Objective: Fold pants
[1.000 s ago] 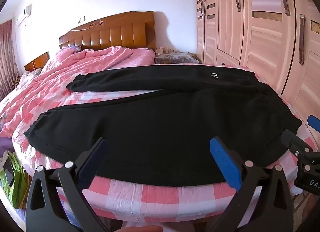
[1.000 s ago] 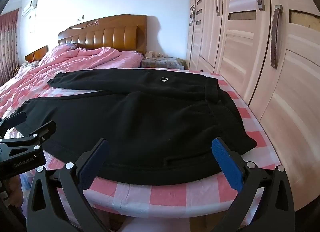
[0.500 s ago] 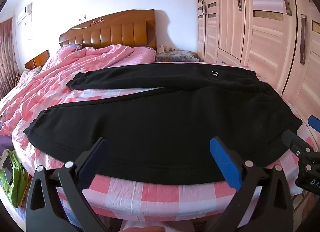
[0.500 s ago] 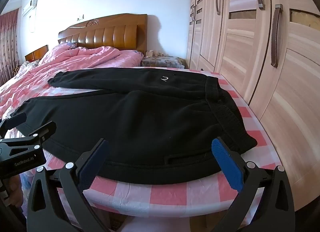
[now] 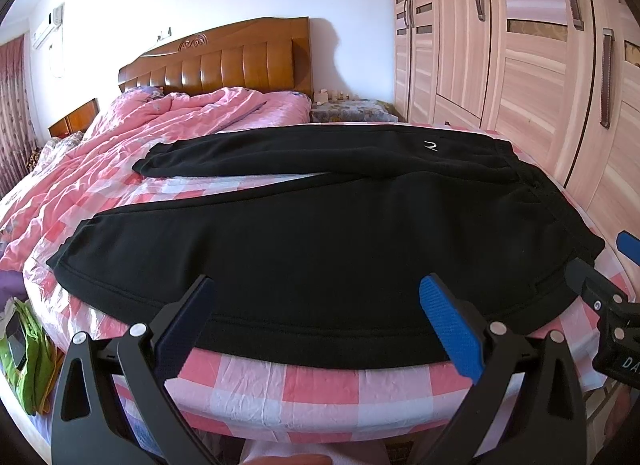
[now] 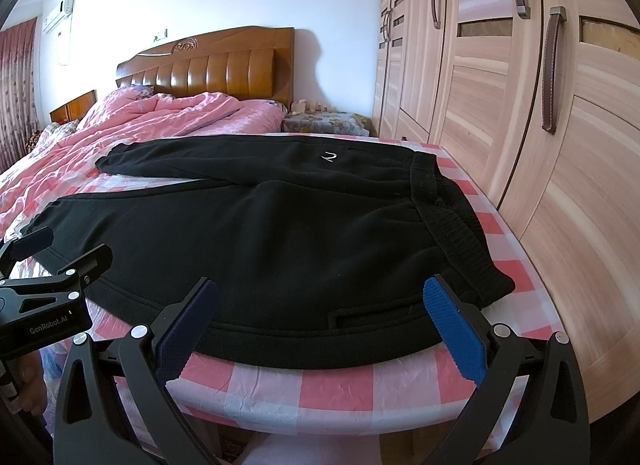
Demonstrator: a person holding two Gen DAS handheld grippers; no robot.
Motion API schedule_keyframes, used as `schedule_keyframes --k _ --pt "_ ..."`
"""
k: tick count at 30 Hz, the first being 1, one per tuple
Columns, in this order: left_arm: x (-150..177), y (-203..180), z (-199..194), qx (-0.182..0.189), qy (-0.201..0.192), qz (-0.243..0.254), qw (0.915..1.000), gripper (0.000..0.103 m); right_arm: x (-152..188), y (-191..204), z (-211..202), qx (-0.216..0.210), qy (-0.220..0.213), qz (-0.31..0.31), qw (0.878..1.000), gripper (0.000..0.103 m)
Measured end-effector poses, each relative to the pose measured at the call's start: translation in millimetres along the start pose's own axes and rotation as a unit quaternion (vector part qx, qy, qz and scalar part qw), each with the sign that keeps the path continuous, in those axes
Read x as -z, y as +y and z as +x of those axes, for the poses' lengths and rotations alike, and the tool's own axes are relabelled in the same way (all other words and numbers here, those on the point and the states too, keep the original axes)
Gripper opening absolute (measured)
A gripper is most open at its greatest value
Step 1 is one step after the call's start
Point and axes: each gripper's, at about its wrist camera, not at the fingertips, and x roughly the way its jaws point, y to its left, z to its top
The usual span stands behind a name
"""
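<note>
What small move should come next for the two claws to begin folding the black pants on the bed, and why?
Probably lower both claws onto the near edge of the black fleece pants and close. The pants lie flat on the pink checked bedsheet, legs spread apart. The left claw and right claw are open, hovering just before that edge, holding nothing.

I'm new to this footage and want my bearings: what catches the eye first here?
Black pants lie spread flat across the pink checked bed, legs apart, waistband toward the wardrobe. Both the left gripper and right gripper hover open at the near edge, gripping nothing.
</note>
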Motion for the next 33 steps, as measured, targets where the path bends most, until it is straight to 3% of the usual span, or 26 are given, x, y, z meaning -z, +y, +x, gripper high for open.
schedule_keyframes --k 33 --pt "3.3 4.1 -0.7 0.001 0.003 -0.003 1.0000 0.102 3.8 0.5 3.0 -0.002 0.004 0.000 1.000 0.099"
